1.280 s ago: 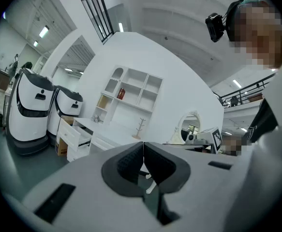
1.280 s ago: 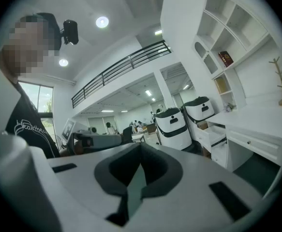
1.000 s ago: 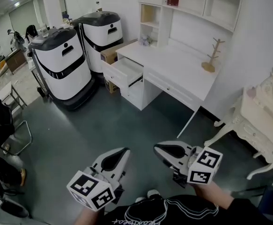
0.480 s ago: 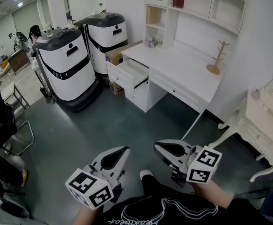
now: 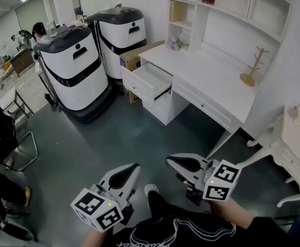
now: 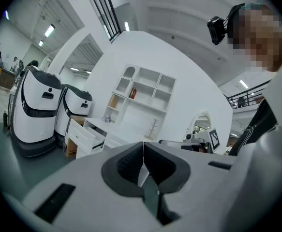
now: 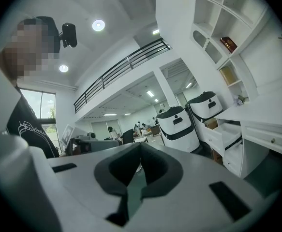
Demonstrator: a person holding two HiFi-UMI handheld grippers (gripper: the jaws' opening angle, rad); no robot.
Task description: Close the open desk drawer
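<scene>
The white desk stands at the far wall, its left drawer pulled out and open. Both grippers hang over the grey floor well short of it, pointing toward it. My left gripper is shut with nothing in it, and the right gripper is shut and empty too. In the left gripper view the pads of the left gripper meet, and the open drawer is small and far off. The right gripper view has the right gripper shut, with the drawer at the right.
Two tall white-and-black machines stand left of the desk, with a cardboard box behind the drawer. A black chair is at the left and an ornate white table at the right. A wooden stand sits on the desk.
The view has advanced toward the desk, which now looks slightly nearer. A shoe has come into view between the grippers. Both grippers travel along, jaws still shut.
</scene>
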